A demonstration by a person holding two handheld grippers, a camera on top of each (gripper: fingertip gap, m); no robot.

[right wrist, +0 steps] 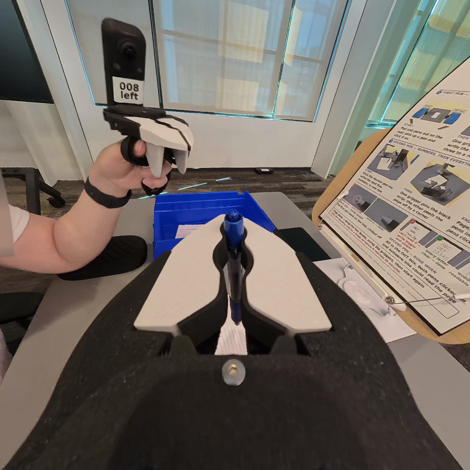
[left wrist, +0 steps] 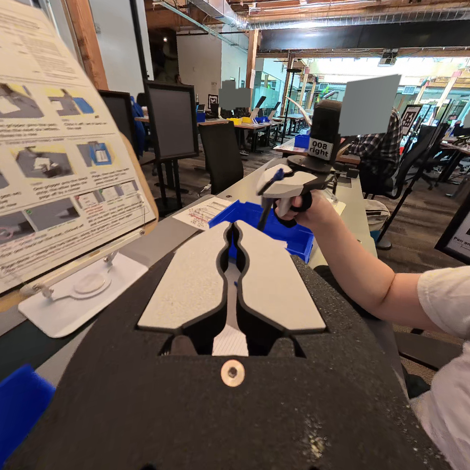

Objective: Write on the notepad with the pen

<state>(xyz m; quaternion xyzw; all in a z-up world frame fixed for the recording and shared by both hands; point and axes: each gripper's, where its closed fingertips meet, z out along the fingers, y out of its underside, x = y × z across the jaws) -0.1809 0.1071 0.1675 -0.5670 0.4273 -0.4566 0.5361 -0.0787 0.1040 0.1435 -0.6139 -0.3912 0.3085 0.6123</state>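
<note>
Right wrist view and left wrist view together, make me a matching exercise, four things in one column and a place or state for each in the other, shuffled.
Things:
1. pen
2. left gripper
3. blue bin
4. instruction sheet

States:
A. propped on a tilted stand
B. held aloft, holding nothing
C. clamped upright in the right gripper
D. on the grey table, lined paper inside

Pairs: 1-C, 2-B, 3-D, 4-A

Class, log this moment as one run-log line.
right gripper: shut on pen | left gripper: shut, empty | notepad: below pen tip
</note>
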